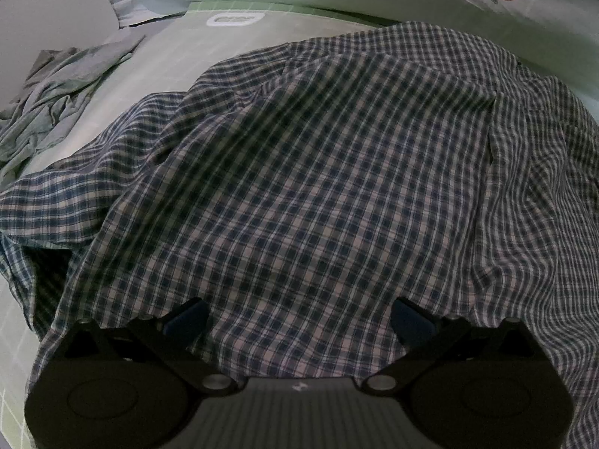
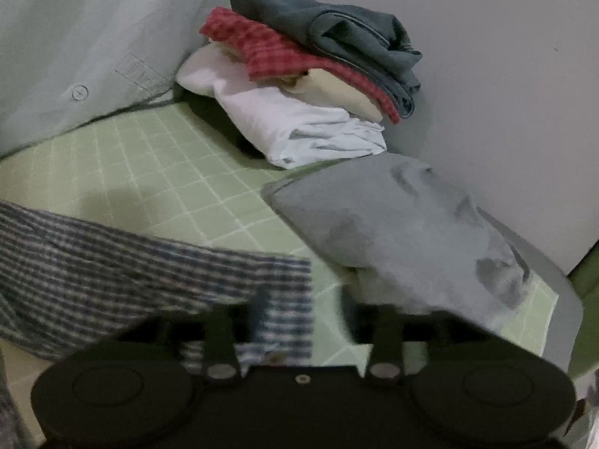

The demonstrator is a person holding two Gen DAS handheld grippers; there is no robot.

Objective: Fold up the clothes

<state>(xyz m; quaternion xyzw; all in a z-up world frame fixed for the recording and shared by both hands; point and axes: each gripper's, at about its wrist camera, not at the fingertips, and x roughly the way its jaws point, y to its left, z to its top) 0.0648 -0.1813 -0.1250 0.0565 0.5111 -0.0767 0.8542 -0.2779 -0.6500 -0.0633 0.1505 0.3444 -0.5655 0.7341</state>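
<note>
Here the left gripper (image 1: 299,318) has its jaws spread wide with nothing between them, low over the checked shirt (image 1: 318,157), which fills the middle of the left wrist view, lying spread but rumpled on the green grid mat (image 1: 179,52), one sleeve trailing to the left edge. The right gripper (image 2: 299,321) is blurred; its jaws look partly open, the left finger (image 2: 258,310) against the hem corner of the checked shirt at lower left of its view, but whether it has hold of the cloth I cannot tell. Judging by this, a fold of the shirt is in hand: it would go best if each gripper takes a clean pinch of one layer at a hem or shoulder corner, lifts both corners level and lays the edge straight, smoothing the creases near the sleeve. The left gripper points forward and down across the shirt; the right one points across the mat toward a grey garment (image 2: 404,224) at centre right and a stack of folded clothes (image 2: 307,75) at upper centre. A crumpled grey-green garment (image 1: 60,101) lies at the left of the left view.
</note>
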